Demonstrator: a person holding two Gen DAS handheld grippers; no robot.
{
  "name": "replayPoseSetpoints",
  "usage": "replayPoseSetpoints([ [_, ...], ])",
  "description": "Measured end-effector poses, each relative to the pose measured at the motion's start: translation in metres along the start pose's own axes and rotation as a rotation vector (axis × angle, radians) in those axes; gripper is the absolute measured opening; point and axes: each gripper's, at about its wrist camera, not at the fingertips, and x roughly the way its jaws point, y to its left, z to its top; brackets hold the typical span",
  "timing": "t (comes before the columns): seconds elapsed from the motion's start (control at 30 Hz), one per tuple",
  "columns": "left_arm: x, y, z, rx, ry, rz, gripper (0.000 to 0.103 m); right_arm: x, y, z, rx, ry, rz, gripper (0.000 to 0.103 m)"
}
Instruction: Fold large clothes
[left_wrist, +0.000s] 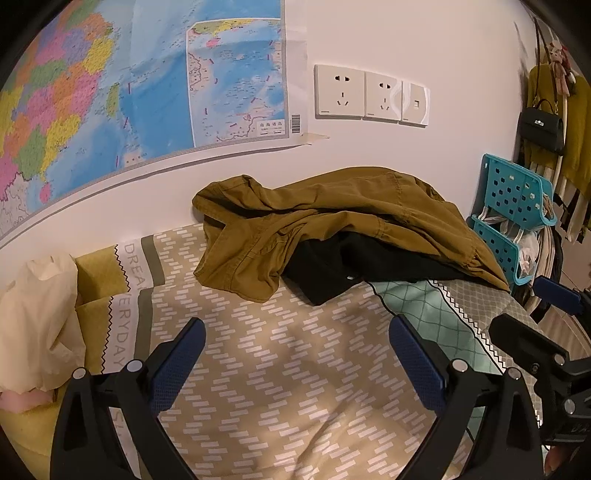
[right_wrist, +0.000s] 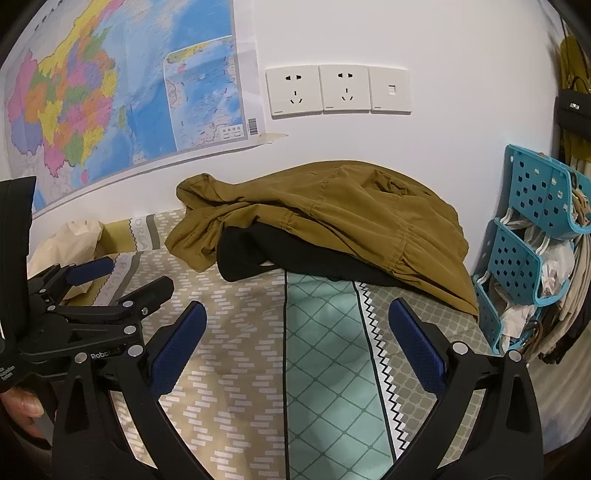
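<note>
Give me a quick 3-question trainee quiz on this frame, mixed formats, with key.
1. True or false: the left gripper is shut on the olive-brown jacket.
2. Multiple choice: the black garment lies A) on top of the jacket, B) partly under the jacket, C) in the blue basket rack.
3. Fill in: on the wall between the map and the rack there are ___ power sockets.

Key: 1 false, both the left and the right gripper are open, above the bedspread; 2 B; 3 two, plus one blank-looking plate.
</note>
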Motion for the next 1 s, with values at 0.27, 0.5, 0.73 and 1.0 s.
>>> replayPoseSetpoints([
  [0.27, 0.004, 0.003, 0.002, -0.006, 0.005, 0.002, 0.096, 0.002, 0.000, 0.003, -0.006, 0.003, -0.003, 0.097],
  [0.5, 0.007, 0.003, 0.002, -0.006, 0.008, 0.005, 0.096, 0.005, 0.000, 0.005, -0.009, 0.005, 0.002, 0.097],
  [0.73, 0.010, 0.005, 0.003, -0.011, 0.018, 0.002, 0.096, 0.008, 0.001, 0.007, -0.008, 0.009, 0.005, 0.097],
  [1.0, 0.011, 0.005, 0.004, -0.014, 0.020, 0.004, 0.096, 0.012, 0.002, 0.008, -0.017, 0.012, 0.009, 0.097],
])
